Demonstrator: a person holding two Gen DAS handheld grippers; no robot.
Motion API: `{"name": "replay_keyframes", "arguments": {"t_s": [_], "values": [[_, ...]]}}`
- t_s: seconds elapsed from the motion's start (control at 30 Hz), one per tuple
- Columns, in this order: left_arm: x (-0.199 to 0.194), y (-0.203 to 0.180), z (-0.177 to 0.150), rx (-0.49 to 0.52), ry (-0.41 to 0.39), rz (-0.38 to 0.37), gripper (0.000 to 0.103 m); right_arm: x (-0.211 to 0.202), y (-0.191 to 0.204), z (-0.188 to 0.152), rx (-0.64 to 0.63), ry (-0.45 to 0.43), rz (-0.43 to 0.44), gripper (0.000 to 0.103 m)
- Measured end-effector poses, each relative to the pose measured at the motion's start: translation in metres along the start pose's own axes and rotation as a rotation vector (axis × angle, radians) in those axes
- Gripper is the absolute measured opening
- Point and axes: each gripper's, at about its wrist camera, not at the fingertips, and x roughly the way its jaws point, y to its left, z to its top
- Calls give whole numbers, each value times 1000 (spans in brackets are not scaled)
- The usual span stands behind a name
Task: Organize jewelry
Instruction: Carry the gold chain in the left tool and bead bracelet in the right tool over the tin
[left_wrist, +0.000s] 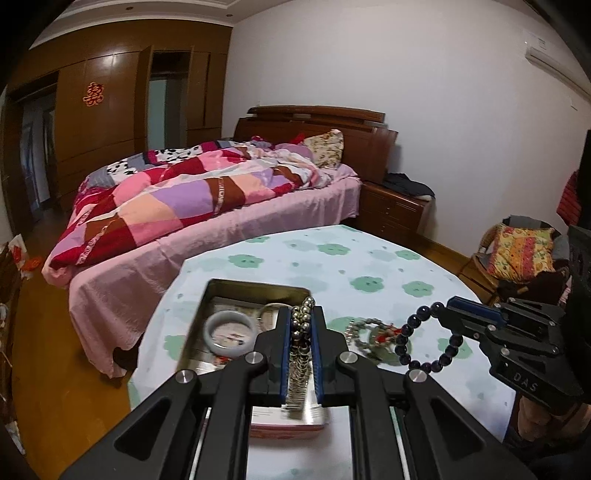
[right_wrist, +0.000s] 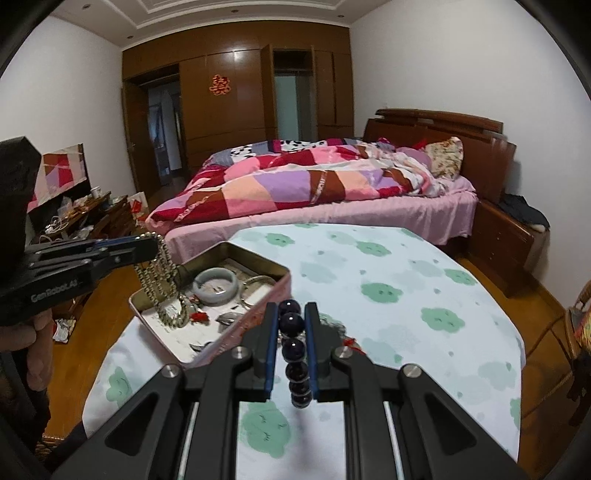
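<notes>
Metallic bead necklace (left_wrist: 301, 343) hangs clamped in the left gripper (left_wrist: 300, 314) above the tin box (left_wrist: 236, 291); the right gripper (right_wrist: 291, 314) grips a dark-purple bead bracelet (right_wrist: 291, 323) beside it.

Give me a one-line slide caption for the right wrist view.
Right tongs grip a dark bead bracelet beside the open tin; left tongs dangle a beaded chain.
</notes>
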Motion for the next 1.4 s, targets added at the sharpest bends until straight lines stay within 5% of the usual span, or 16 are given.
{"name": "replay_keyframes", "arguments": {"t_s": [1.4], "values": [[47, 69, -11, -97, 85, 87, 9, 77, 87, 32, -136, 61, 138, 16]]}}
